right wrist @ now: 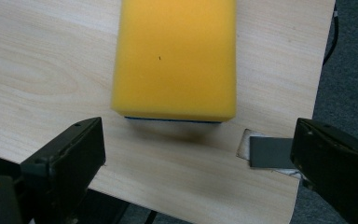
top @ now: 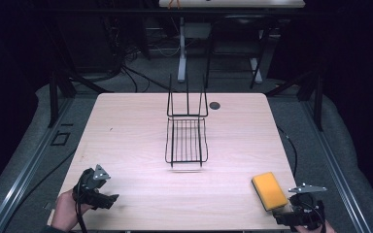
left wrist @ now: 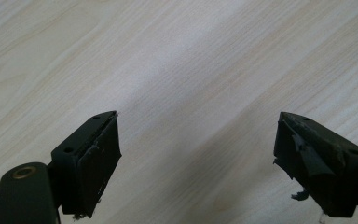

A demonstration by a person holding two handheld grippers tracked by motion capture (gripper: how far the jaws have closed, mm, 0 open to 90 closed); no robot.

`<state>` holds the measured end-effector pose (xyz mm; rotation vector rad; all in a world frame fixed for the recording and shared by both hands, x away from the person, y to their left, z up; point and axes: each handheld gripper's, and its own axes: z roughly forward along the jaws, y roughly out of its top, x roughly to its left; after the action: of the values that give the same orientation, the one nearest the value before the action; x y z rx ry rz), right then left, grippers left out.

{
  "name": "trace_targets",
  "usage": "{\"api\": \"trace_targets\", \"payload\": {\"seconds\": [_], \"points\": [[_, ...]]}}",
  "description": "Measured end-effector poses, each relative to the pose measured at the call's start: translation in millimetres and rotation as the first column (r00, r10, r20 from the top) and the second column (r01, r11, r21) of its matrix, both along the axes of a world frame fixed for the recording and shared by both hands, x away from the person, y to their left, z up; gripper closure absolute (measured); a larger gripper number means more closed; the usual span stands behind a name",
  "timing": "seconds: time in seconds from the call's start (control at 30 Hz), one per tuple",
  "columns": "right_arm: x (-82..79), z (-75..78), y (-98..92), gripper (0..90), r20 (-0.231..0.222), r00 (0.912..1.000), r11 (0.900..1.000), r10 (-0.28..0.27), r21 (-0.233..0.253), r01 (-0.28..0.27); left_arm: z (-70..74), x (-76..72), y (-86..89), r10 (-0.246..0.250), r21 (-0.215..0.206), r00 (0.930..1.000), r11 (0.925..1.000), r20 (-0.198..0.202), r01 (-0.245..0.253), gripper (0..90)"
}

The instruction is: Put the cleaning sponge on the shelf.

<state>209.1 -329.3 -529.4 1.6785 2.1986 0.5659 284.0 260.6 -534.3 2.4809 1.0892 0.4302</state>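
High view: left hand-held gripper [top: 108,200] released, over bare tabletop [top: 126,145] | right hand-held gripper [right wrist: 198,154] released, just short of yellow sponge [right wrist: 176,58] near right corner | wire rack [top: 187,141] mid-tabletop

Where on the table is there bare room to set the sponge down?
The light wooden table is bare left of the black wire rack and right of it, and along the front strip between the left gripper and the yellow rectangular sponge. It is tighter at the front right corner, around the sponge and the open right gripper.
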Motion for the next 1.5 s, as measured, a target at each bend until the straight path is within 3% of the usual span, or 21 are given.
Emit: {"api": "trace_targets", "payload": {"seconds": [0.33, 0.87, 1.17, 1.5], "points": [[1.0, -0.2, 4.3, 2.9, 0.005, 0.9996, 0.999, 0.028, -0.019, -0.028, -0.2, 0.0, -0.5, -0.002, -0.002, 1.0000, 1.0000, -0.002, 0.002, 14.3], [19.2, -6.6, 17.2, 0.1, -0.020, 0.9955, 0.995, 0.092, -0.040, -0.093, -0.6, -0.2, -1.7, -0.006, 0.005, 1.0000, 1.0000, -0.002, 0.006, 14.3], [27.3, -11.7, 17.5, 0.1, -0.027, 0.9958, 0.996, 0.087, -0.015, -0.088, -0.7, 0.1, -2.1, -0.005, 0.007, 1.0000, 1.0000, -0.002, 0.005, 14.3], [31.3, -15.8, 20.1, 13.9, -0.039, 0.9939, 0.995, 0.103, -0.001, -0.103, -1.2, -0.1, -2.5, -0.007, 0.008, 1.0000, 0.9999, -0.003, 0.007, 14.3]]}}
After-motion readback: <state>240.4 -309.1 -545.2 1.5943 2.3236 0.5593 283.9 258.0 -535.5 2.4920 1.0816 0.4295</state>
